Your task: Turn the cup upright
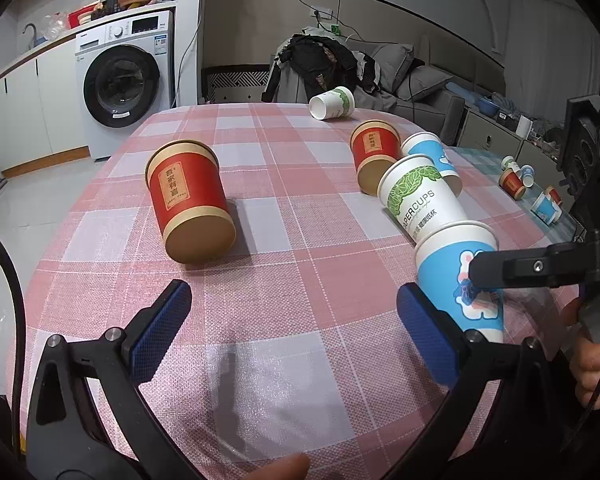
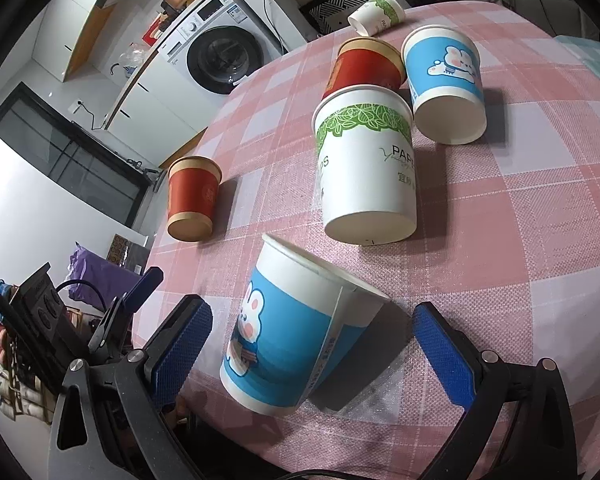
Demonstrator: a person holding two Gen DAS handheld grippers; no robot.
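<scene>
**Blue cup between our right fingers, not yet gripped**

Blue cup (image 2: 296,336) with the rabbit print sits tilted on the pink checked tablecloth (image 2: 500,240), its mouth up and leaning away from us, its base toward us. Our right gripper (image 2: 312,354) stands wide open around it: the left pad is just beside the cup's wall, the right pad clearly apart from it. We cannot tell whether the left pad touches. In the left wrist view the same cup (image 1: 460,276) appears at the right edge, with one black finger of the right gripper crossing in front of it.

Our left gripper (image 1: 294,328) is also spread wide, holding nothing, over bare cloth.

Just beyond the blue cup a white cup with green leaves (image 2: 366,164) stands mouth down. Behind it are a red cup (image 2: 366,66) and a second blue cup (image 2: 446,86), both mouth down and close together. Another red cup (image 2: 192,198) stands mouth down well apart to the left. At the far edge a small white and green cup (image 2: 376,14) lies on its side.

Beyond the table we see a washing machine (image 1: 124,84).
</scene>
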